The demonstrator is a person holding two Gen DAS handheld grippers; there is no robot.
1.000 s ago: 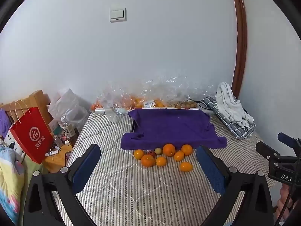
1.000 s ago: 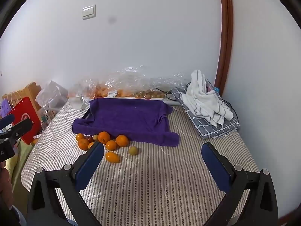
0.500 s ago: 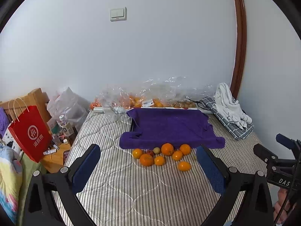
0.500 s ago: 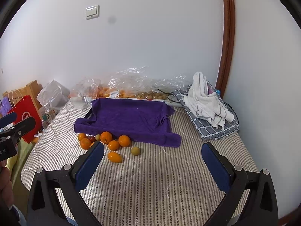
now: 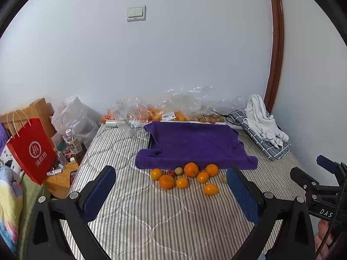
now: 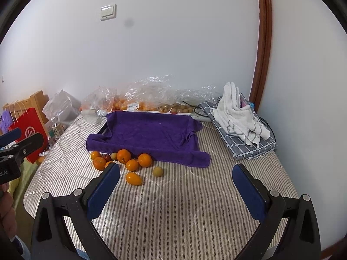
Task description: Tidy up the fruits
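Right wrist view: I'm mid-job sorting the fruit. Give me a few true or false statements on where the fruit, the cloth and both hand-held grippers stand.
1. The loose oranges lie on the striped mattress along the near edge of the purple cloth. True.
2. The right hand-held gripper is shut on an orange. False: it is open and holds nothing.
3. A small greenish fruit lies apart from the cluster, on its right. True.
4. Several oranges already sit on the purple cloth. False: no fruit shows on it.
5. The left hand-held gripper is open, short of the fruit. True.
6. The white towel lies on the purple cloth. False: it lies on grey checked fabric to the right.
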